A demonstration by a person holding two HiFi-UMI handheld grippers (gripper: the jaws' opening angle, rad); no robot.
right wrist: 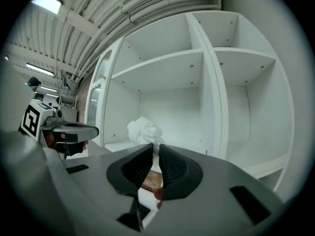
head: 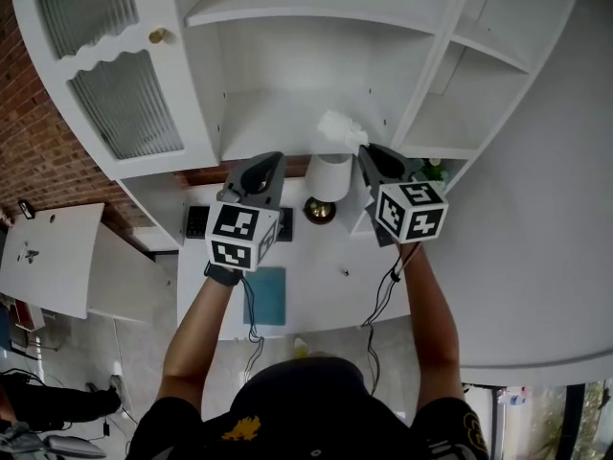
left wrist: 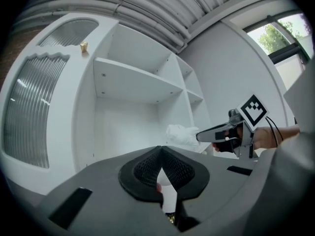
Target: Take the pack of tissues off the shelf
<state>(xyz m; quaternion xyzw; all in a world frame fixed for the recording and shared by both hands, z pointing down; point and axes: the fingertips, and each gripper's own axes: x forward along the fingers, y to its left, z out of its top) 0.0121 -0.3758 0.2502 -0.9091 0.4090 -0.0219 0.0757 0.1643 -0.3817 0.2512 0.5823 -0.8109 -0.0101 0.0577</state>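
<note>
Shelf unit (head: 278, 123): behind the desk (head: 316, 295); cabinet door (head: 124, 103) at its left, open compartments middle and right.
Pack of tissues (head: 331, 175): before the middle shelf's front edge, above the desk's back edge.
Left hand-held gripper (head: 276, 156): left of the pack, apart.
Right hand-held gripper (head: 365, 149): just right, tips at the pack's top.
Round object (head: 319, 210): on the desk below the pack.
Keyboard (head: 196, 220): back left corner.
Pad (head: 265, 295): near the front edge.

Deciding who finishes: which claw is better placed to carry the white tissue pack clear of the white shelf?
Right. The right claw is closed at the crumpled tuft of the white tissue pack, apparently pinching it; the left claw is shut and apart from it.
</note>
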